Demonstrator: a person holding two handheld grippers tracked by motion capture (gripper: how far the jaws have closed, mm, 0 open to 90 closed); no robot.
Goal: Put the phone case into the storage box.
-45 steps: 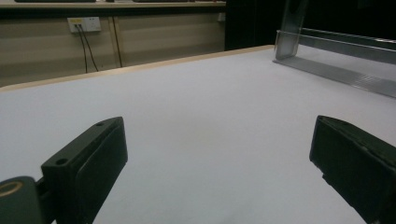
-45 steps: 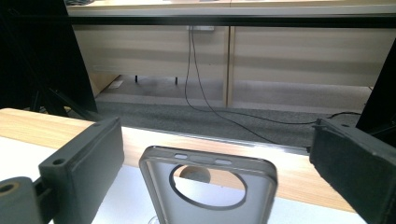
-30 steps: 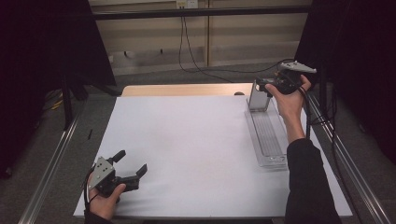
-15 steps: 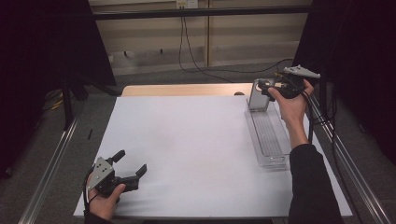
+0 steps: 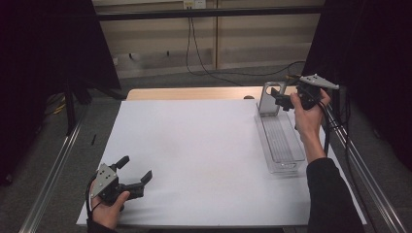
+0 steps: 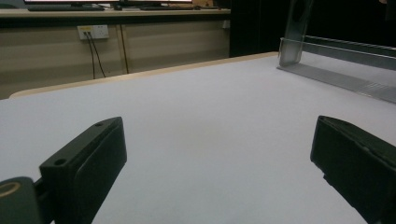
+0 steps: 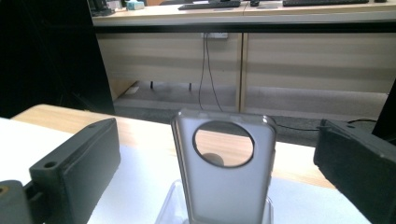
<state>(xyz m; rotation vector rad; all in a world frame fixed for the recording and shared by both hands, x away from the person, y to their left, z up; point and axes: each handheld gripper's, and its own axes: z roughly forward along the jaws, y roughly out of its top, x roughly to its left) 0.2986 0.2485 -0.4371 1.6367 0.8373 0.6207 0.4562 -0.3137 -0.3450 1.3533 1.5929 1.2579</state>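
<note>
A clear grey phone case [image 5: 268, 98] with a round camera hole stands upright at the far end of a long clear tray [image 5: 282, 145] on the right of the white table. My right gripper [image 5: 282, 100] hovers just right of the case, open, with the case [image 7: 224, 186] centred between its jaws but untouched. At the front left my left gripper [image 5: 135, 168] rests low on the white surface, open with nothing between its jaws [image 6: 215, 163]. From there the case [image 6: 296, 28] and tray [image 6: 336, 74] appear far off.
The white table top [image 5: 204, 145] spans the middle, with a wooden strip [image 5: 189, 93] along its far edge. Metal rails [image 5: 53, 170] run down both sides. Cables [image 5: 194, 43] hang at the back wall, and dark curtains flank the table.
The right hand and gripper have shifted slightly right and down, drawing back from the phone case so more of it shows. The left gripper has stayed put.
</note>
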